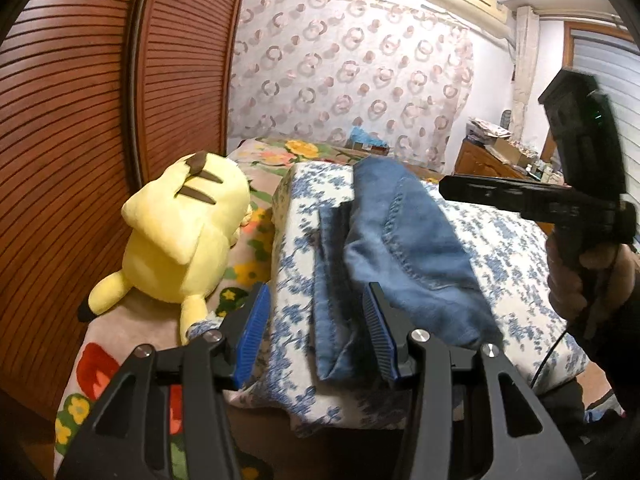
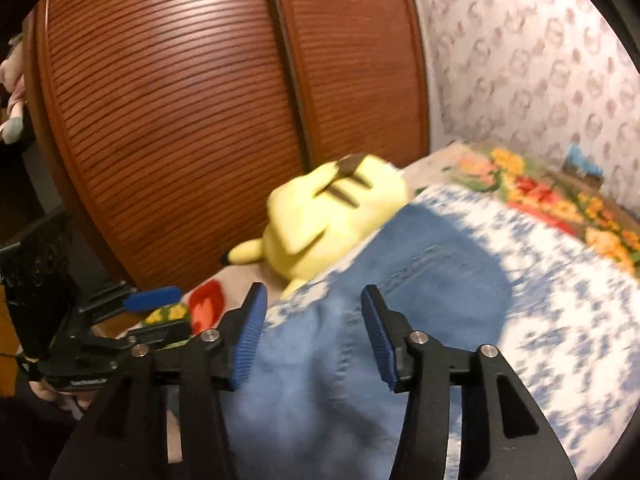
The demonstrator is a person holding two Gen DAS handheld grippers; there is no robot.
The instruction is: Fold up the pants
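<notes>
The blue denim pants (image 1: 404, 240) lie folded into a thick bundle on a white-and-blue flowered cushion (image 1: 520, 248). My left gripper (image 1: 316, 332) hovers open over the bundle's near left edge, its blue pads (image 1: 252, 328) clear of the cloth. In the right wrist view, which is blurred, my right gripper (image 2: 314, 336) stands open just above the pants (image 2: 424, 280), with denim below the gap and nothing pinched. A hand (image 1: 576, 276) holds the right gripper's black handle at the right of the left wrist view. The left gripper (image 2: 160, 314) shows at the left edge of the right wrist view.
A yellow plush toy (image 1: 188, 232) lies left of the cushion on a flowered blanket (image 1: 100, 364). Brown louvered wardrobe doors (image 1: 80, 140) stand close on the left. A patterned curtain (image 1: 352, 68) hangs behind, and a cluttered dresser (image 1: 496, 152) sits at the back right.
</notes>
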